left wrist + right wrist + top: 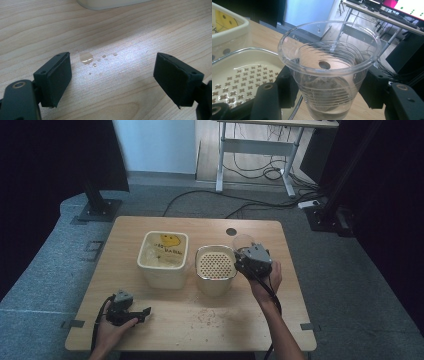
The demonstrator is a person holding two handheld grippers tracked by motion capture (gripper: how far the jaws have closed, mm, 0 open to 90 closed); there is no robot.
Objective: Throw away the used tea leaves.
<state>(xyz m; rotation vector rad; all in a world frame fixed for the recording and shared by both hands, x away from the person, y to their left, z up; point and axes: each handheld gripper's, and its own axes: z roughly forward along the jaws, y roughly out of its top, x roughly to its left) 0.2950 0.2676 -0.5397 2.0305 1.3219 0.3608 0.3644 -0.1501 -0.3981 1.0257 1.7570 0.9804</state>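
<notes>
A clear plastic cup (329,72) with a little water at its bottom is held upright between the jaws of my right gripper (248,254); the gripper is shut on it. The cup (243,241) sits just right of a cream container with a perforated strainer insert (215,265). A second cream tub (163,255) with a yellow smiley face stands to its left. My left gripper (142,312) rests low on the table at the front left, jaws wide open over bare wood with a few water drops (87,58) between them.
The wooden table (150,330) has a round cable hole (230,232) at the back. Small crumbs or drops (207,315) lie in front of the strainer. Beyond the table are grey floor, cables and a desk frame (255,150).
</notes>
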